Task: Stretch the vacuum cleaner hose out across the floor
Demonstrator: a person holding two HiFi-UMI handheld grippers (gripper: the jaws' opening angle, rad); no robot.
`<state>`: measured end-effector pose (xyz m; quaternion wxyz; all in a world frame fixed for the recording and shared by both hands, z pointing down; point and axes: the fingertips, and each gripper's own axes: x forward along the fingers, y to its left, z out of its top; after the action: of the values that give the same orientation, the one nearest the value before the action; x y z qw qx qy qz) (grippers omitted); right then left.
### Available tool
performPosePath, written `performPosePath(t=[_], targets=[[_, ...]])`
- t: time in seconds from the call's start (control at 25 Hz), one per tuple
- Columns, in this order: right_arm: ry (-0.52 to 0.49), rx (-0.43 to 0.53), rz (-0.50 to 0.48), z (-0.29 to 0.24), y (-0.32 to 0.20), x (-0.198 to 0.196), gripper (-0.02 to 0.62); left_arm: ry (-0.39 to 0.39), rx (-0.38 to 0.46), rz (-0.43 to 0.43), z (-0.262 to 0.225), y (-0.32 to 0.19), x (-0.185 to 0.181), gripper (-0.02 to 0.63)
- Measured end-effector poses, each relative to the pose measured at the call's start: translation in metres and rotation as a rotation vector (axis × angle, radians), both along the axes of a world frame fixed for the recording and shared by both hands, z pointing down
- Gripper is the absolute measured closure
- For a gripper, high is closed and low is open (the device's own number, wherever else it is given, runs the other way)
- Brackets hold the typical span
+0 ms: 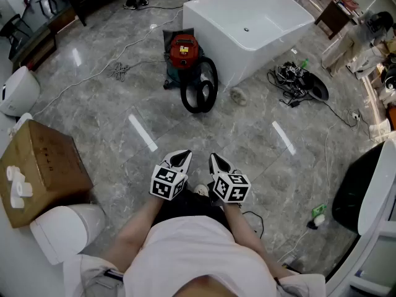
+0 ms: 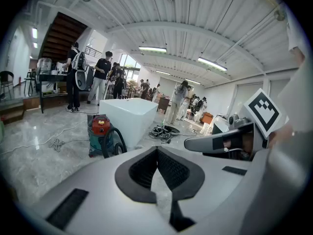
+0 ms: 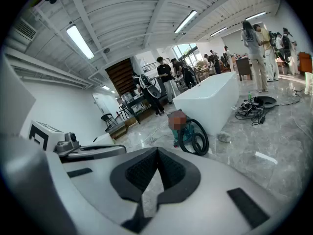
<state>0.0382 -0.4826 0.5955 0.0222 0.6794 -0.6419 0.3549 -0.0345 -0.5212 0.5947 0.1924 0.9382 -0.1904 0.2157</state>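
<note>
**Left gripper** [image 1: 180, 159], **right gripper** [image 1: 217, 162]: white two-jaw claws with marker cubes, held side by side close to the person's body and tilted toward the floor. Both are clamped fully together with nothing between the pads. They look to be carried idle, since the work lies well ahead.

**Black ribbed vacuum hose** [image 1: 199, 86]: coiled in upright loops, leaning on the front of the red-lidded teal canister vacuum [image 1: 182, 54]. It is untouched and not yet stretched. It stands toward the far side of the grey marble floor [image 1: 247, 147], just beside the near corner of the white rectangular bathtub [image 1: 247, 26].

**Open floor** between the person and the coil: room enough for laying the hose out, I'd judge.

**Possible obstructions:**
- tangle of black cables [image 1: 296, 79], right of the tub
- thin white cord [image 1: 93, 73], trailing leftward
- brown cardboard box [image 1: 46, 163], at the floor's left edge
- small pale lump [image 1: 238, 96], kind unclear, just beside the coil
</note>
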Motion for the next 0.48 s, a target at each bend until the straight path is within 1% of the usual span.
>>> performPosePath(t=[0.24,0.48], targets=[[-0.057,-0.016,-0.002,0.009,0.000,-0.014,0.580,0.011,-0.025,0.003,0.005,-0.001,-0.012,0.597],[-0.088,0.047,0.020,0.000,-0.017,-0.029,0.580,0.028,-0.033,0.011,0.005,-0.013,-0.029,0.597]])
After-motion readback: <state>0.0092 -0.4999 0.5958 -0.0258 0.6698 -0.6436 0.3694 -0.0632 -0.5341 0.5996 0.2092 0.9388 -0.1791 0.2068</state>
